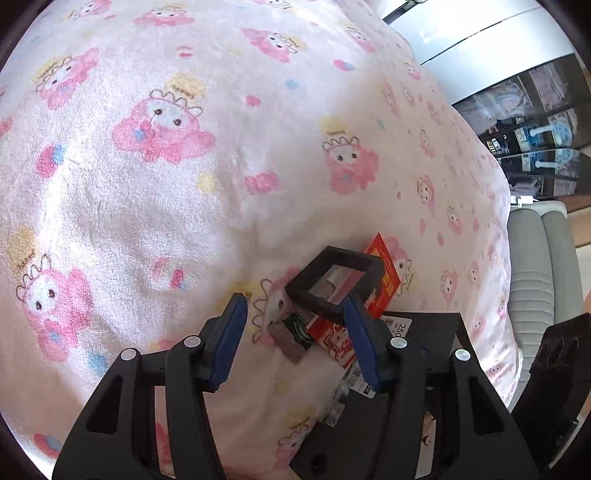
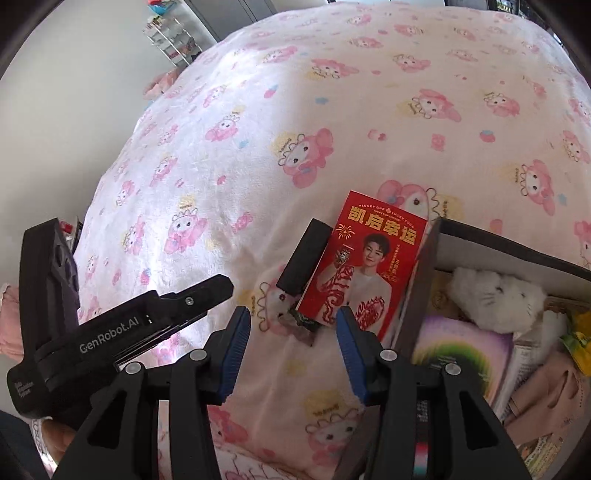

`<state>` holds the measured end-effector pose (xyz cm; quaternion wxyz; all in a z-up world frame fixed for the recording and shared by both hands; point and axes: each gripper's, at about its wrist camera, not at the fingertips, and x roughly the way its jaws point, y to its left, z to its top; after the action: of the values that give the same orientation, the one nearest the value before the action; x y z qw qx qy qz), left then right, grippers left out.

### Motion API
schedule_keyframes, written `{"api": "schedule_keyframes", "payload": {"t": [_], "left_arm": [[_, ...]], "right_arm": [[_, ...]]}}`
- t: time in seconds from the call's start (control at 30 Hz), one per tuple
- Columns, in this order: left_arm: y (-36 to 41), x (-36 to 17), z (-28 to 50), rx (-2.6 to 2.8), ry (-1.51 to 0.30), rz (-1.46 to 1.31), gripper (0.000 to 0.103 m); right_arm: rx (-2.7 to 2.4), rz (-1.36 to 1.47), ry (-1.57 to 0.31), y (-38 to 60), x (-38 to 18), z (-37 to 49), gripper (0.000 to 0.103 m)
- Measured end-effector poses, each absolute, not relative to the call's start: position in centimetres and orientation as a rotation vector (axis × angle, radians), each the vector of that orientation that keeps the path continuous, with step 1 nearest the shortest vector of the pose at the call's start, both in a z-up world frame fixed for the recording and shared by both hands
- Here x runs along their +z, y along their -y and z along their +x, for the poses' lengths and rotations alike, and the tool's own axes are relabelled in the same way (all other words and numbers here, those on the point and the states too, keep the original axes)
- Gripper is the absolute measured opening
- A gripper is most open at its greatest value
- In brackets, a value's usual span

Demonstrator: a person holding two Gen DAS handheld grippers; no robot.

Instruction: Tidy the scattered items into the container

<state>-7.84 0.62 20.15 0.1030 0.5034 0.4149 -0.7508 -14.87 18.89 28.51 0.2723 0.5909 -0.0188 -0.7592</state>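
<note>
Bright daylight (fisheye-warped edges), sharp

A fleecy pink blanket [image 2: 332, 110] printed with pink cartoon characters covers the bed and fills most of both views. Beyond the blanket's far left edge in the right wrist view stands a white wire rack [image 2: 168, 35] against a grey wall. Past the blanket's right edge in the left wrist view sit dark glass-fronted shelves [image 1: 535, 122] and a pale ribbed cushion [image 1: 535, 266].
</note>
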Motion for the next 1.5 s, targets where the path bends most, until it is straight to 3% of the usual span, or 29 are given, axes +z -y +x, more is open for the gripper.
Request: {"api": "schedule_keyframes", "payload": {"t": [0.1,0.2,0.43,0.6,0.63,0.7,0.9,1.03,1.27,1.4,1.5], "left_arm": [[-0.1,18.5,-7.3,-2.177,-1.241,1.516,0.055],[1.0,17.6,-6.7,-2.140,-1.288,1.495,0.055],[1.5,17.9,-6.2,-2.148,-1.271,1.417,0.055],[1.0,17.0,-6.4,-2.138,-1.290,1.459,0.054],[1.0,16.9,-6.4,-2.133,-1.290,1.459,0.054],[1.1,16.9,-6.2,-2.131,-1.286,1.444,0.054],[0.3,17.6,-6.0,-2.194,-1.331,1.438,0.054],[-2.0,18.3,-6.1,-2.319,-1.452,1.517,0.055],[-10.0,23.1,-6.0,-2.713,-1.306,1.557,0.055],[-16.8,23.8,-5.1,-2.891,-1.219,1.651,0.056],[-22.5,23.7,-5.4,-2.967,-1.053,1.817,0.056]], "right_arm": [[-2.082,1.659,0.011,-17.3,26.6,-16.4,0.046],[-2.182,1.629,-0.062,-15.9,26.4,-17.2,0.056],[-2.156,1.600,-0.187,-13.7,26.0,-16.7,0.056],[-2.032,1.746,-0.116,-12.7,22.3,-17.9,0.056],[-1.985,1.798,-0.055,-12.9,21.2,-18.3,0.049],[-1.932,1.839,0.001,-13.1,19.9,-18.3,0.017],[-1.993,1.645,0.038,-15.0,23.9,-15.3,0.017],[-1.940,1.514,0.177,-19.1,28.2,-12.0,0.017],[-1.903,1.419,0.321,-30.0,31.9,-5.7,0.017],[-1.969,1.478,0.354,-36.4,31.3,-3.6,0.017],[-1.990,1.512,0.402,-40.2,29.8,-2.9,0.017]]}}
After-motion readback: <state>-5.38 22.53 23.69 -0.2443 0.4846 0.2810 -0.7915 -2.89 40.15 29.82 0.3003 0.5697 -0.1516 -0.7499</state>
